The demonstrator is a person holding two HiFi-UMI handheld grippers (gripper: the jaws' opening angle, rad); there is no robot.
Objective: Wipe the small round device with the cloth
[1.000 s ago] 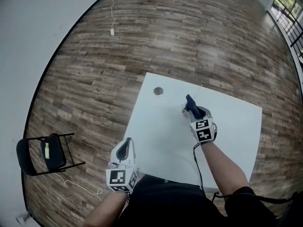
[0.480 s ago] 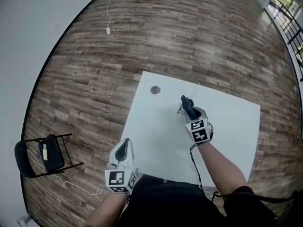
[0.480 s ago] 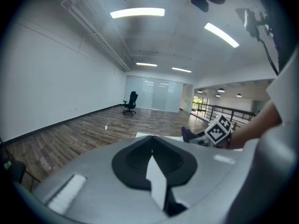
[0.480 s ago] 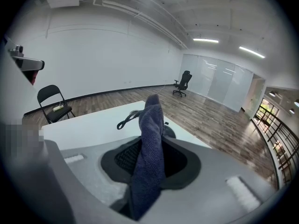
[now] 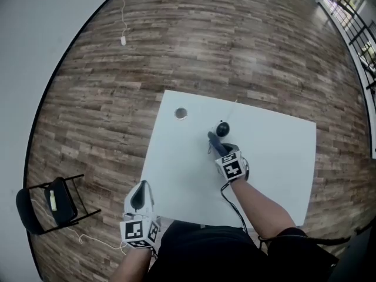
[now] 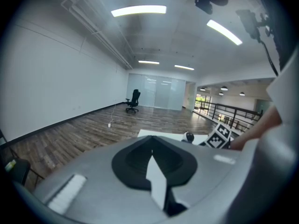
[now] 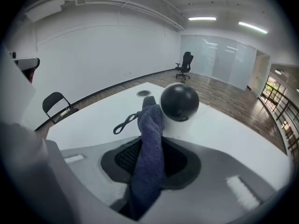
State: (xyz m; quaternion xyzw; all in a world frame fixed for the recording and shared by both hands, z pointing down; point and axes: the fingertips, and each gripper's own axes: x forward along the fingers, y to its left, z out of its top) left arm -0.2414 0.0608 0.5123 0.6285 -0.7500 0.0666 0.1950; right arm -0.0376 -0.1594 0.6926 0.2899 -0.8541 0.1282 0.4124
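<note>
Right now my right claw point(image 5: 215, 141) is clamped on the dark blue cloth point(image 7: 148, 157), its 2 jaws partly closed around the bunched fabric. The cloth's tip sits right up against the left side of the small round device point(image 7: 180, 102), which stands upright in the far half of the white worktop point(image 5: 276, 151). My left claw point(image 5: 138, 197) hovers by the worktop's near left corner, jaws together, holding nothing.
</note>
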